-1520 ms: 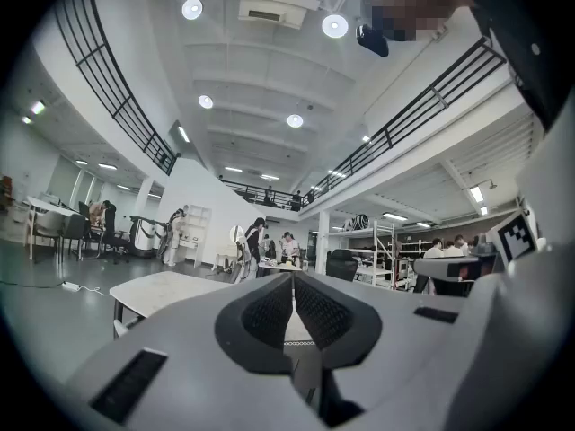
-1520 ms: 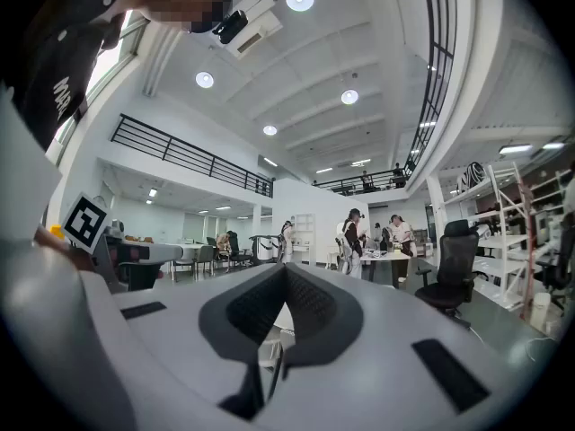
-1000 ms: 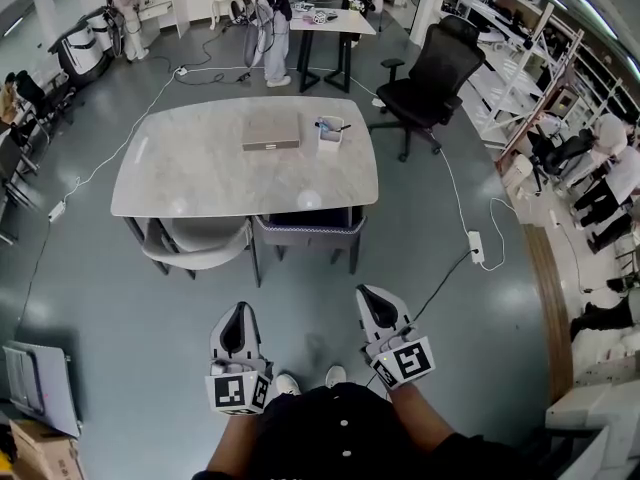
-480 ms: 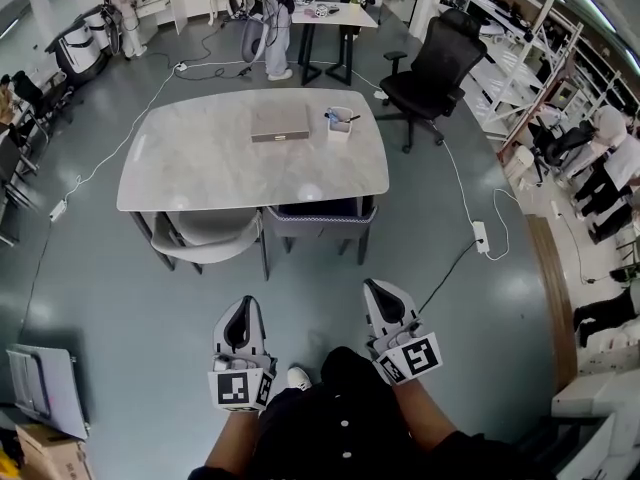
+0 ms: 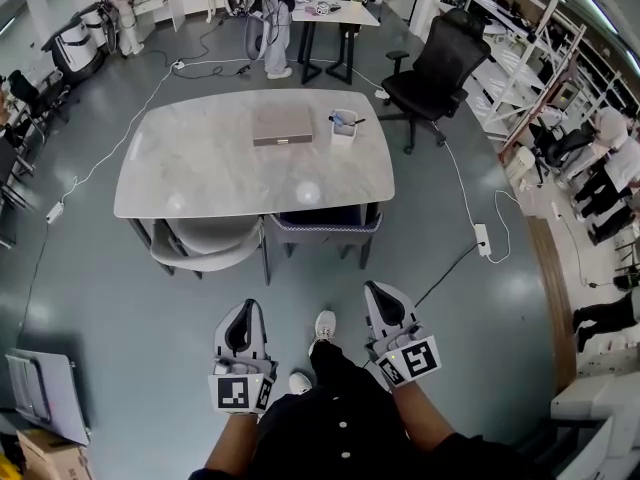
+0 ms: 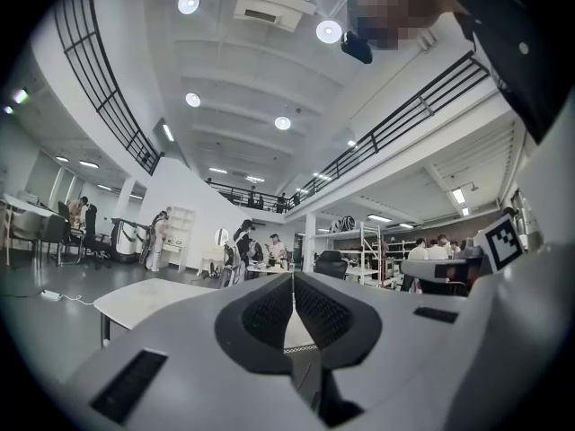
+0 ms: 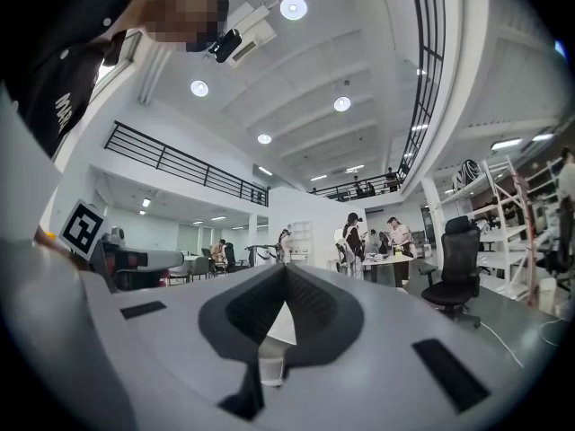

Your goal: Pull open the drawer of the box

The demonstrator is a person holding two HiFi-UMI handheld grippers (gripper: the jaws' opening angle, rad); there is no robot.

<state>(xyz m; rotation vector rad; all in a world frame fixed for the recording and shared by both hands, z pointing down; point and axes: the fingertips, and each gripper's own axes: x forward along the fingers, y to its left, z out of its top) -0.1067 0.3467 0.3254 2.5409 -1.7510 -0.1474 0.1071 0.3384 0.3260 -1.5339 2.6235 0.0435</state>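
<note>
The box [image 5: 282,126] is a flat grey-brown case lying on the far half of the pale marble table [image 5: 200,173]; its drawer looks closed. Both grippers hang low in front of the person's body, a good way short of the table. My left gripper [image 5: 240,310] is shut with nothing in it, its jaws pressed together [image 6: 292,278]. My right gripper [image 5: 378,290] is shut and empty too, jaws touching [image 7: 285,271]. The table's edge [image 6: 144,296] shows beyond the left jaws.
A white cup of pens [image 5: 343,128] stands just right of the box. Two chairs [image 5: 205,243] [image 5: 322,230] are tucked under the table's near side. A black office chair [image 5: 437,63] sits at the right, with a power strip and cable [image 5: 485,238] on the floor. People stand at the back.
The person has stepped forward; one shoe now shows ahead between the grippers. Both grippers stay shut and low.
</note>
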